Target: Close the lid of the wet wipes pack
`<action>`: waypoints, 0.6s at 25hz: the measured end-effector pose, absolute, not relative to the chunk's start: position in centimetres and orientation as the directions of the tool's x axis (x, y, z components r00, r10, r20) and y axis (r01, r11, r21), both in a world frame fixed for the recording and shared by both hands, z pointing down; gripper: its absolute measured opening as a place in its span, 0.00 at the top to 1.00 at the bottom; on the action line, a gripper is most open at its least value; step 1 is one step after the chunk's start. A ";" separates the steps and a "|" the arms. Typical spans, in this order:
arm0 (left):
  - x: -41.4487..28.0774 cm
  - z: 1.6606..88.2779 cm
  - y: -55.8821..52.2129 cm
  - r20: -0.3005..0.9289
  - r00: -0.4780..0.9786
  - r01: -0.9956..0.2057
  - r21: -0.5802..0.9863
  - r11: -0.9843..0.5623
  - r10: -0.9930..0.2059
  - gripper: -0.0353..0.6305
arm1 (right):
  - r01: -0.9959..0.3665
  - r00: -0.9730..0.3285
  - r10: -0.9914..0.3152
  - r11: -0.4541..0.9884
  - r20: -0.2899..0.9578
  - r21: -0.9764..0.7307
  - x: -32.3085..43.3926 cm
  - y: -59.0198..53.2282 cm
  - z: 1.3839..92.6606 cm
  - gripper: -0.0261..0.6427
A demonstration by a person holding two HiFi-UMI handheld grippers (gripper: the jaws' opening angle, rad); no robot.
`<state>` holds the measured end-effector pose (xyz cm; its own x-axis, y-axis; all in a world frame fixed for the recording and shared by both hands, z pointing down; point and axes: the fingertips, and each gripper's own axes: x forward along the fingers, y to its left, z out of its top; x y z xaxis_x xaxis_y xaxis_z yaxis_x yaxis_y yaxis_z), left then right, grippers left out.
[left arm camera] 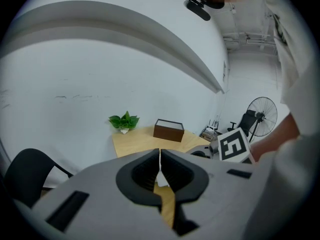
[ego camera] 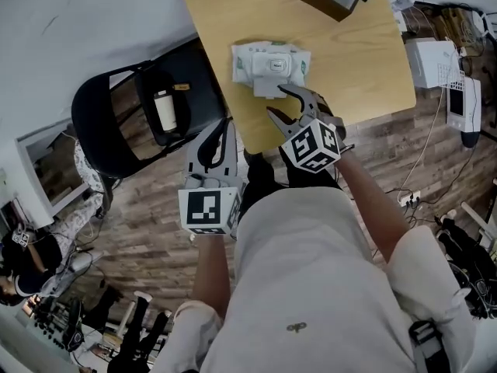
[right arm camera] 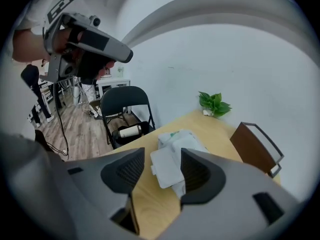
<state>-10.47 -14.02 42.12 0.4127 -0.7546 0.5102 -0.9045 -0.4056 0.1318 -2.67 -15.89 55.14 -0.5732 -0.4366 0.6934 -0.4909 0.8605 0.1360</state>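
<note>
- Chair left of table, roll on its seat.
- Left gripper by the table's near edge, jaws pressed together, empty.
- Pack mid-table, long axis left-right in head view; open lid flopped toward the person.
- Right gripper just beside the lid, jaws spread, gripping nothing.
- Plant plain in both gripper views, clipped in head view.

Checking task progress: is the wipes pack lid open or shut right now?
Open. The lid is flipped out from the wet wipes pack toward the person. The right gripper, jaws apart, is aimed at it.
</note>
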 end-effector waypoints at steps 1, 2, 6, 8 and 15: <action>-10.3 42.4 -14.3 0.516 0.404 -0.908 0.131 -0.397 -0.755 0.93 | -0.475 -0.572 -0.431 0.868 0.698 0.147 -2.6 -16.1 55.7 0.64; -10.1 42.6 -14.6 0.520 0.396 -0.912 0.129 -0.389 -0.757 0.93 | -0.458 -0.572 -0.426 0.875 0.701 0.158 -2.6 -16.3 56.2 0.64; -9.6 43.7 -15.5 0.543 0.354 -0.930 0.120 -0.347 -0.761 0.93 | -0.405 -0.583 -0.412 0.895 0.700 0.190 -2.8 -16.8 57.8 0.63; -9.2 44.1 -15.7 0.554 0.336 -0.938 0.119 -0.327 -0.762 0.93 | -0.363 -0.586 -0.415 0.903 0.696 0.232 -2.9 -16.8 58.4 0.63; -8.9 44.7 -15.8 0.574 0.294 -0.952 0.103 -0.288 -0.764 0.93 | -0.248 -0.585 -0.421 0.906 0.693 0.342 -3.4 -16.5 60.1 0.62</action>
